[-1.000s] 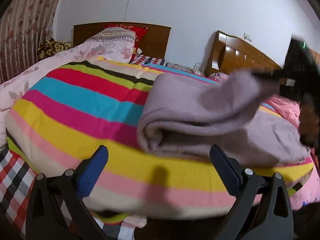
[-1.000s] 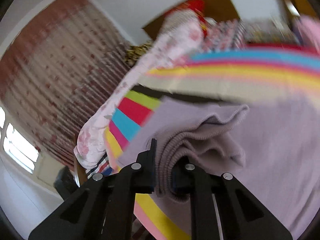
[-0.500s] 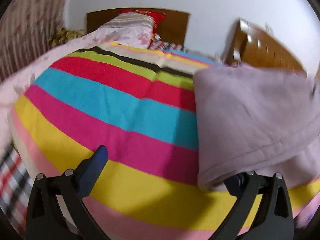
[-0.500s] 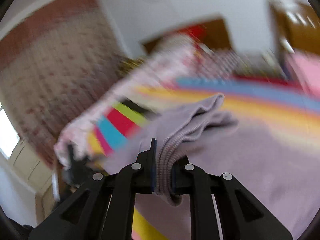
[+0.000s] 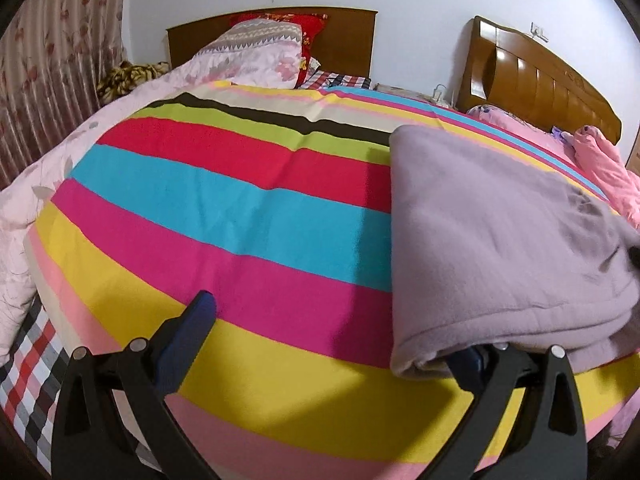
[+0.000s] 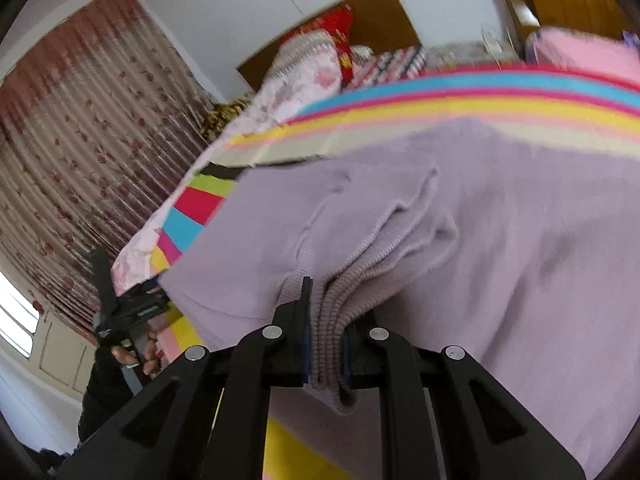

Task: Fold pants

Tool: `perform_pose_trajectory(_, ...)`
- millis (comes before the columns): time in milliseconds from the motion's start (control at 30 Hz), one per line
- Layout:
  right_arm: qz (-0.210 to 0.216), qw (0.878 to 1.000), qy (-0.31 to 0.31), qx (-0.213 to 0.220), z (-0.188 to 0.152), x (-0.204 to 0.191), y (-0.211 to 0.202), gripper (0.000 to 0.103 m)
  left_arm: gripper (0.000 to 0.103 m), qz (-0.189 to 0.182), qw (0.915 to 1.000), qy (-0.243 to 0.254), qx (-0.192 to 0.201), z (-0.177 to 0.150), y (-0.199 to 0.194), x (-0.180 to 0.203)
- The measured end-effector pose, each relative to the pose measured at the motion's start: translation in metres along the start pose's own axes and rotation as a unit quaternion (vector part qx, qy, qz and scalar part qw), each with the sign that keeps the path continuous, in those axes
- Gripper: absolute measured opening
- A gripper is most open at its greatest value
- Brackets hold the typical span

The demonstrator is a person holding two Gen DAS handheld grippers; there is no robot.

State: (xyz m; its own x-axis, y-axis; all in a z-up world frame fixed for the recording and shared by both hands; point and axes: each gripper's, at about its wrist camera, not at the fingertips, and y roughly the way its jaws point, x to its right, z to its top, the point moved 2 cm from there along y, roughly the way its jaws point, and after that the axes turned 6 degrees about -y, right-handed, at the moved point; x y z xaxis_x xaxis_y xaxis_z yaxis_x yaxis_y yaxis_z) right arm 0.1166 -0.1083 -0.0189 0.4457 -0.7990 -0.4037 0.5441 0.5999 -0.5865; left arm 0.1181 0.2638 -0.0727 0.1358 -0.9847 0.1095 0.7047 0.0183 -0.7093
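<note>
Lilac fleece pants (image 5: 500, 240) lie folded over on the right part of a striped blanket (image 5: 240, 208). My left gripper (image 5: 334, 332) is open above the blanket's near edge. Its right fingertip (image 5: 466, 364) is tucked under the near corner of the pants, and its left fingertip (image 5: 202, 314) is over bare blanket. My right gripper (image 6: 326, 336) is shut on the pants' bunched ribbed cuff (image 6: 332, 304), held just above the spread lilac cloth (image 6: 520, 240). The right wrist view also shows the left gripper (image 6: 128, 312) in a hand at the bed's edge.
A floral quilt (image 5: 248, 60) and pillows lie at the wooden headboard (image 5: 344, 40). A second bed with pink bedding (image 5: 600, 168) stands to the right. Striped floral curtains (image 6: 80, 140) hang on the left. Checked sheet (image 5: 28, 364) shows at the near left corner.
The right gripper carried the cuff end over the pants, and the raised cloth now lies flatter. The left gripper shifted left and lower, so the pants stand at its right finger.
</note>
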Motion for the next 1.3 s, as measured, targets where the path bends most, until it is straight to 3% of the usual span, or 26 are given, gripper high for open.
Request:
perform_pose_trajectory(100, -0.003, 1.000, 0.002, -0.023, -0.009, -0.003, 0.004, 0.014, 0.102, 0.006, 1.0000, 0.005, -0.003, 0.001, 0.000, 0.000)
perform_pose_trajectory(200, -0.003, 0.997, 0.045, -0.065, -0.030, 0.020, 0.028, 0.014, 0.102, 0.007, 0.9999, 0.008, -0.004, 0.001, 0.001, 0.000)
perform_pose_trajectory(367, -0.002, 0.996, 0.048, -0.069, -0.031, 0.022, 0.024, 0.015, 0.102, -0.001, 0.9999, 0.011, -0.011, 0.002, 0.000, -0.004)
perform_pose_trajectory(433, 0.000, 0.996, 0.050, -0.073, -0.032, 0.023, 0.024, 0.021, 0.102, -0.003, 0.9996, 0.023, -0.013, 0.000, -0.005, -0.003)
perform_pose_trajectory(500, -0.004, 0.997, 0.032, -0.070, -0.031, 0.021, 0.011, 0.034, 0.102, -0.002, 0.9986, 0.052, -0.012, -0.005, -0.019, -0.001)
perform_pose_trajectory(533, -0.017, 0.998, 0.023, -0.061, -0.029, 0.022, 0.002, 0.047, 0.102, 0.001, 0.9973, 0.072, -0.014, -0.008, -0.028, 0.000)
perform_pose_trajectory(567, -0.048, 0.998, 0.004, -0.045, -0.026, 0.023, -0.012, 0.052, 0.102, 0.014, 0.9939, 0.108, -0.018, -0.014, -0.041, 0.002)
perform_pose_trajectory(667, -0.102, 0.994, -0.041, -0.017, -0.015, 0.019, -0.033, 0.052, 0.101, 0.034, 0.9878, 0.152, 0.000, -0.020, -0.075, 0.004)
perform_pose_trajectory(767, -0.086, 0.994, -0.072, -0.004, 0.000, 0.002, -0.028, 0.052, 0.101, -0.030, 0.9929, 0.100, 0.057, 0.009, -0.110, 0.014)
perform_pose_trajectory(833, -0.088, 0.991, -0.096, -0.007, 0.006, -0.013, -0.015, 0.052, 0.101, -0.100, 0.9907, 0.057, 0.073, 0.036, -0.111, 0.035)
perform_pose_trajectory(900, -0.091, 0.988, -0.124, -0.025, 0.008, -0.030, 0.004, 0.052, 0.101, -0.142, 0.9876, 0.038, 0.055, 0.057, -0.090, 0.061)
perform_pose_trajectory(1000, -0.101, 0.979, -0.165, -0.069, -0.006, -0.039, 0.026, 0.053, 0.101, -0.179, 0.9827, 0.043, -0.022, 0.065, -0.033, 0.100)
perform_pose_trajectory(1067, -0.114, 0.974, -0.164, -0.109, -0.021, -0.029, 0.038, 0.057, 0.101, -0.161, 0.9830, 0.036, -0.080, 0.054, 0.008, 0.107)
perform_pose_trajectory(1100, -0.100, 0.977, -0.161, -0.102, -0.027, -0.022, 0.038, 0.059, 0.101, -0.145, 0.9839, 0.030, -0.100, 0.049, 0.023, 0.104)
perform_pose_trajectory(1200, -0.072, 0.982, -0.147, -0.096, -0.026, -0.014, 0.031, 0.060, 0.101, -0.151, 0.9838, 0.035, -0.091, 0.042, 0.029, 0.097)
perform_pose_trajectory(1300, -0.085, 0.982, -0.147, -0.084, -0.008, -0.012, 0.020, 0.064, 0.101, -0.152, 0.9826, -0.003, -0.106, 0.058, 0.018, 0.092)
